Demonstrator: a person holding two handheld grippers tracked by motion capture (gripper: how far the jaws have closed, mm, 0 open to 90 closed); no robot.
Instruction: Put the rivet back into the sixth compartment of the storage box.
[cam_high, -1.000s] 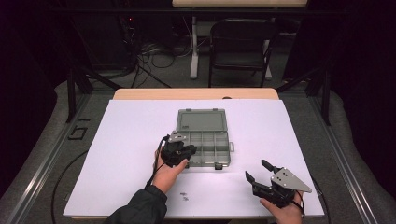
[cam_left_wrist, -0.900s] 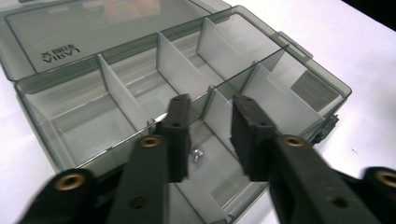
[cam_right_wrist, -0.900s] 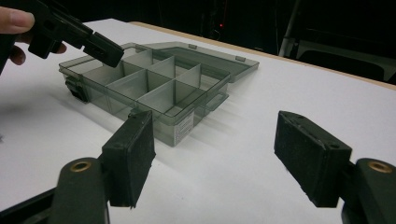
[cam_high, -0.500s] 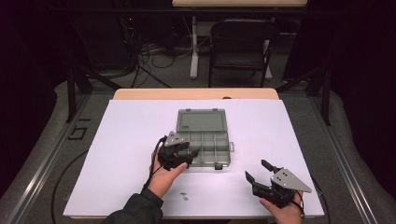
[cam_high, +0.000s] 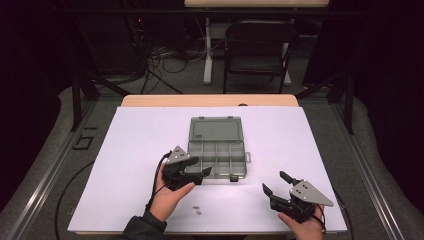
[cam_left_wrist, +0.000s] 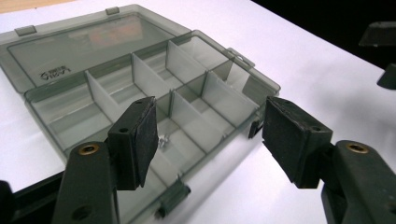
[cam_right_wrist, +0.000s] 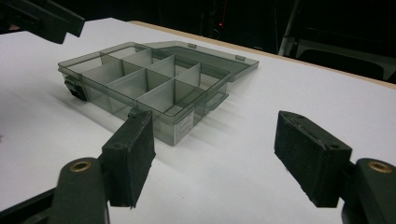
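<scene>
On the tabletop (cam_high: 150, 145) lies one organizer box (cam_high: 216, 154) (lid open flat, away from the person); left gripper (cam_high: 192, 171) at its near-left corner, right gripper (cam_high: 276, 184) nearby, both with jaws apart.

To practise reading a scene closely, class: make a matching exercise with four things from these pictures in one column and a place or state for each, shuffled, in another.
1 organizer box
2 left gripper
3 right gripper
4 small screws

A loose on the table near the front edge
B lid laid back open
C open, at the box's front-left corner
D open, apart from the box

Pairs: 1-B, 2-C, 3-D, 4-A
</scene>
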